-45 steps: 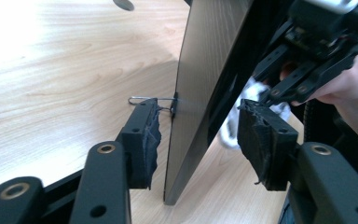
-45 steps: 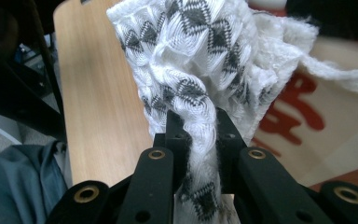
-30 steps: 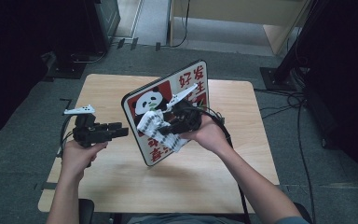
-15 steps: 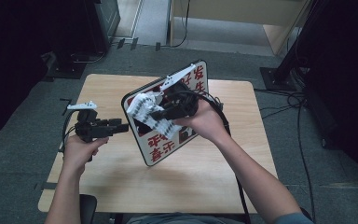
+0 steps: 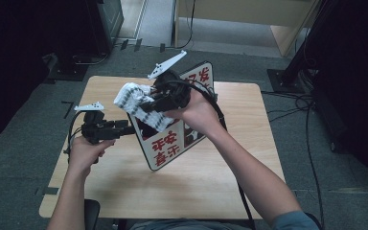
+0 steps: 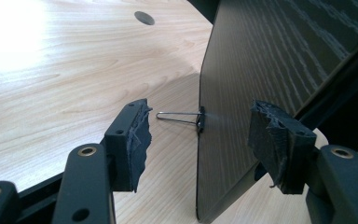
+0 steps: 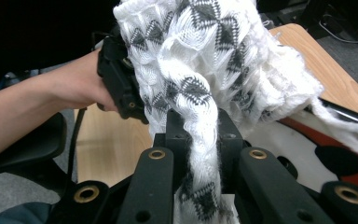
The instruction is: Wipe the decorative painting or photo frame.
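A sign board [image 5: 172,143] with red and black characters stands tilted on the wooden table [image 5: 196,182]. My right gripper [image 5: 148,108] is raised in front of its upper part, shut on a white knitted cloth [image 5: 134,98] with a dark pattern. The cloth [image 7: 200,56] bunches up above the right gripper [image 7: 200,126]. My left gripper [image 5: 127,128] sits at the board's left edge; its jaws have just been opening. In the left gripper view the left gripper [image 6: 205,135] straddles the board's edge [image 6: 270,56] and a small binder clip [image 6: 199,119] without touching either.
The person's left hand [image 7: 74,93] and left gripper body appear behind the cloth. A round hole [image 6: 144,17] is set in the tabletop. Cables [image 5: 316,115] lie on the floor to the right, and dark stands [image 5: 306,52] ring the table.
My right gripper has risen with the cloth, up and away from the board's face. The left gripper has stayed at the board's edge.
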`<move>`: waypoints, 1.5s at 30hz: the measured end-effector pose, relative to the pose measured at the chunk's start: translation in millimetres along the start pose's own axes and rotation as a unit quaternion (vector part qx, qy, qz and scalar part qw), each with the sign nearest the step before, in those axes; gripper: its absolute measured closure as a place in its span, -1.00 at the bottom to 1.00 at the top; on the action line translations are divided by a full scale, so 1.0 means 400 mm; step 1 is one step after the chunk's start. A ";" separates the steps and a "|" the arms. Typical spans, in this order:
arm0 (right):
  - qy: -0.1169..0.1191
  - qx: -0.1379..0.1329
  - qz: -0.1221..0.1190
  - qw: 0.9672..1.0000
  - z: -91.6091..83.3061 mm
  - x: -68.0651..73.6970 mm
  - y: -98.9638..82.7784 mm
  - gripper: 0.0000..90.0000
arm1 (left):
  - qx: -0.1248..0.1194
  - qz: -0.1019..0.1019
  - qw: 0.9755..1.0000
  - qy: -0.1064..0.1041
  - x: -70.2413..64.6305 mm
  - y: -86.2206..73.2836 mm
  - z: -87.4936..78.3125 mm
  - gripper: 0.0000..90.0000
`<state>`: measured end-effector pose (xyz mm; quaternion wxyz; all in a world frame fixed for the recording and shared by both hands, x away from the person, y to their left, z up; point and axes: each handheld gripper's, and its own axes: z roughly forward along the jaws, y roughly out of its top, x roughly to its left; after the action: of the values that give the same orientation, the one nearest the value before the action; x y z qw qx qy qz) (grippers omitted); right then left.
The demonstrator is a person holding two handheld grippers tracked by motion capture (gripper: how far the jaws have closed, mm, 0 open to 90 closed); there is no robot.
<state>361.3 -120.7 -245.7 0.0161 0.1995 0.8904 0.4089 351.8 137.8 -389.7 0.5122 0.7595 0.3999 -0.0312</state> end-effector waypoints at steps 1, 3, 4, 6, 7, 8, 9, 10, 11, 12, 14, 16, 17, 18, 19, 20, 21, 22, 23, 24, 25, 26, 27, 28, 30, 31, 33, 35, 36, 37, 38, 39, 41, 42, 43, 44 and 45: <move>-0.001 0.001 0.001 1.000 0.004 -0.001 0.001 0.81 | 0.002 0.001 1.000 -0.001 -0.001 0.000 0.001 -0.13; 0.000 0.004 0.004 1.000 0.013 -0.007 0.001 0.81 | 0.004 0.005 1.000 -0.002 -0.002 0.000 0.003 -0.13; 0.000 0.005 0.004 1.000 0.017 -0.010 0.000 0.81 | 0.004 0.006 1.000 -0.001 -0.003 0.000 0.003 -0.13; 0.003 0.006 0.006 1.000 0.024 -0.013 -0.003 0.81 | 0.005 0.006 1.000 -0.002 -0.002 0.000 0.003 -0.13; 0.004 0.006 0.007 1.000 0.027 -0.013 -0.005 0.81 | 0.004 0.005 1.000 -0.002 -0.002 0.000 0.003 -0.13; 0.004 0.009 0.007 1.000 0.029 -0.013 -0.007 0.81 | 0.005 0.006 1.000 -0.002 -0.002 0.000 0.003 -0.13; 0.005 0.009 0.007 1.000 0.032 -0.013 -0.009 0.81 | 0.005 0.007 1.000 -0.002 -0.002 0.000 0.003 -0.13; 0.006 0.012 0.008 1.000 0.034 -0.012 -0.011 0.81 | 0.005 0.007 1.000 -0.002 -0.002 0.000 0.003 -0.13; 0.006 0.014 0.007 1.000 0.036 -0.013 -0.013 0.81 | 0.005 0.007 1.000 -0.002 -0.002 0.000 0.003 -0.13; 0.006 0.014 0.008 1.000 0.038 -0.013 -0.015 0.81 | 0.005 0.007 1.000 -0.002 -0.002 0.000 0.003 -0.13; 0.008 0.016 0.009 1.000 0.042 -0.015 -0.020 0.81 | 0.005 0.007 1.000 -0.002 -0.003 0.000 0.003 -0.13; 0.008 0.017 0.010 1.000 0.044 -0.015 -0.024 0.81 | 0.005 0.007 1.000 -0.002 -0.002 0.000 0.003 -0.13; 0.009 0.017 0.009 1.000 0.046 -0.016 -0.027 0.81 | 0.004 0.006 1.000 -0.002 -0.002 -0.001 0.003 -0.13; 0.009 0.018 0.011 1.000 0.048 -0.017 -0.030 0.81 | 0.004 0.006 1.000 -0.003 -0.002 -0.001 0.004 -0.13; 0.010 0.019 0.011 1.000 0.050 -0.018 -0.033 0.81 | 0.004 0.006 1.000 -0.003 -0.002 -0.001 0.004 -0.13; 0.009 0.021 0.011 1.000 0.053 -0.018 -0.036 0.81 | 0.005 0.006 1.000 -0.003 -0.002 -0.001 0.004 -0.12; 0.011 0.023 0.009 1.000 0.057 -0.019 -0.039 0.81 | 0.005 0.007 1.000 -0.003 -0.002 -0.001 0.004 -0.12; 0.011 0.026 0.012 1.000 0.059 -0.017 -0.042 0.81 | 0.005 0.007 1.000 -0.003 -0.002 -0.001 0.004 -0.12; 0.011 0.026 0.009 1.000 0.061 -0.018 -0.044 0.81 | 0.005 0.006 1.000 -0.003 -0.002 -0.001 0.004 -0.12; 0.011 0.029 0.012 0.999 0.065 -0.017 -0.048 0.81 | 0.005 0.005 1.000 -0.003 -0.002 -0.001 0.004 -0.12; 0.012 0.031 0.013 0.999 0.067 -0.017 -0.051 0.81 | 0.005 0.004 1.000 -0.003 -0.002 -0.001 0.004 -0.12; 0.012 0.033 0.014 0.999 0.070 -0.017 -0.053 0.81 | 0.005 0.004 1.000 -0.003 -0.002 -0.001 0.004 -0.12; 0.014 0.035 0.013 0.999 0.074 -0.017 -0.058 0.81 | 0.005 0.004 1.000 -0.003 -0.002 -0.001 0.004 -0.12; 0.014 0.036 0.013 0.999 0.077 -0.017 -0.060 0.81 | 0.005 0.005 1.000 -0.003 -0.002 -0.001 0.004 -0.12; 0.016 0.036 0.017 0.999 0.082 -0.018 -0.067 0.81 | 0.004 0.005 1.000 -0.002 -0.002 -0.001 0.004 -0.11; 0.017 0.035 0.016 0.999 0.084 -0.018 -0.070 0.81 | 0.005 0.005 1.000 -0.002 -0.002 -0.001 0.004 -0.11; 0.019 0.036 0.016 0.999 0.086 -0.018 -0.073 0.81 | 0.005 0.005 1.000 -0.002 -0.002 -0.001 0.004 -0.11; 0.020 0.036 0.018 0.999 0.088 -0.018 -0.078 0.81 | 0.005 0.005 1.000 -0.002 -0.003 -0.001 0.004 -0.11; 0.020 0.036 0.019 0.999 0.089 -0.018 -0.080 0.81 | 0.004 0.005 1.000 -0.002 -0.003 -0.001 0.004 -0.11; 0.021 0.036 0.020 0.999 0.091 -0.018 -0.084 0.81 | 0.004 0.005 1.000 -0.002 -0.003 -0.001 0.004 -0.11; 0.022 0.035 0.020 0.999 0.092 -0.019 -0.086 0.81 | 0.004 0.005 1.000 -0.002 -0.002 -0.001 0.004 -0.11; 0.023 0.036 0.019 0.999 0.094 -0.021 -0.090 0.81 | 0.004 0.005 1.000 -0.003 -0.002 -0.001 0.004 -0.10; 0.025 0.036 0.022 0.999 0.097 -0.021 -0.096 0.81 | 0.004 0.006 1.000 -0.003 -0.003 -0.001 0.003 -0.10; 0.026 0.035 0.024 0.999 0.099 -0.021 -0.099 0.81 | 0.004 0.006 1.000 -0.003 -0.003 -0.001 0.003 -0.10; 0.026 0.036 0.025 0.999 0.102 -0.021 -0.104 0.81 | 0.004 0.005 1.000 -0.003 -0.003 -0.001 0.004 -0.09; 0.027 0.038 0.025 0.999 0.103 -0.022 -0.107 0.80 | 0.004 0.004 1.000 -0.003 -0.003 -0.001 0.004 -0.09; 0.028 0.038 0.024 0.999 0.106 -0.022 -0.110 0.80 | 0.004 0.004 1.000 -0.003 -0.003 -0.002 0.004 -0.09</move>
<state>362.6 -119.3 -307.4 -0.0260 0.2099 0.9002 0.3807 351.2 136.2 -390.3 0.5106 0.7629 0.3951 -0.0333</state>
